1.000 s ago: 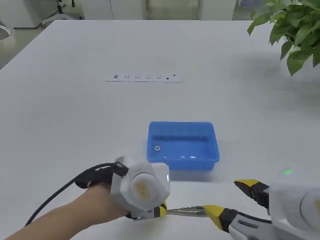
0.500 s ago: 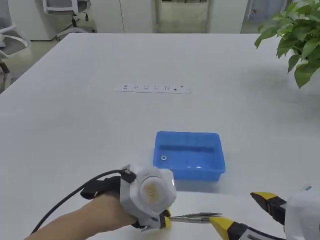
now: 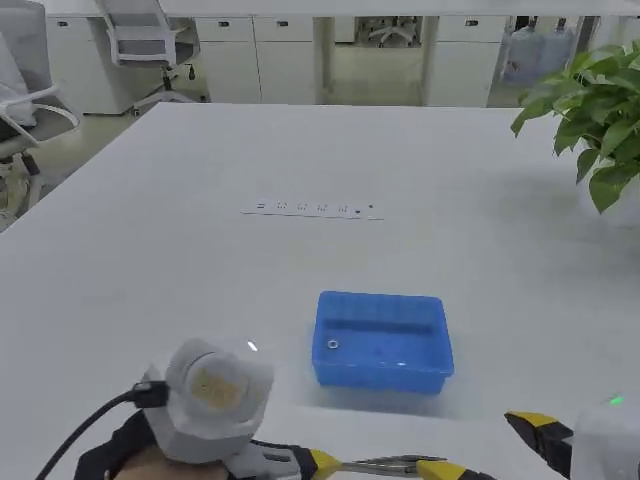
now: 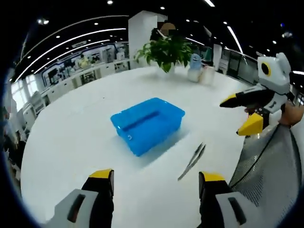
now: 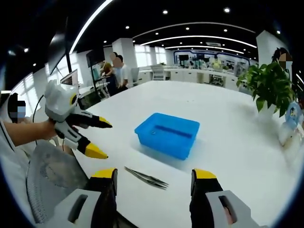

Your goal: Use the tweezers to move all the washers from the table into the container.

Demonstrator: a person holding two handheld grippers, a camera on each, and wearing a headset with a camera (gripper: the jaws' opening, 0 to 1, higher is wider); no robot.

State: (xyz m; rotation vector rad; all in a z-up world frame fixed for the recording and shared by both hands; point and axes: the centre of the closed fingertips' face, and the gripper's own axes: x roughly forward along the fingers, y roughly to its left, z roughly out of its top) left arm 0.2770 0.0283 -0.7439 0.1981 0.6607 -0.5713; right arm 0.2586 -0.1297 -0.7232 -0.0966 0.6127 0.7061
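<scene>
The blue container [image 3: 382, 340] stands on the white table [image 3: 200, 260] with one small washer [image 3: 332, 345] inside near its left wall. The steel tweezers [image 3: 395, 465] lie flat on the table in front of the container, between the two grippers. My left gripper [image 3: 322, 463] is at the lower left, open, its yellow tip close to the tweezers' handle end. My right gripper [image 3: 490, 450] is at the lower right, open. In the left gripper view the tweezers [image 4: 192, 160] lie ahead of the open left gripper [image 4: 156, 176]. In the right gripper view the tweezers [image 5: 145, 177] lie just ahead of the open right gripper [image 5: 154, 174].
A white power strip [image 3: 315, 209] lies flat mid-table beyond the container. A green potted plant [image 3: 590, 130] overhangs the right edge. Office chairs [image 3: 140, 40] stand past the far table edge.
The head camera has tilted up, showing more of the room. My left gripper has drawn back to the left, away from the container. The tweezers still lie on the table.
</scene>
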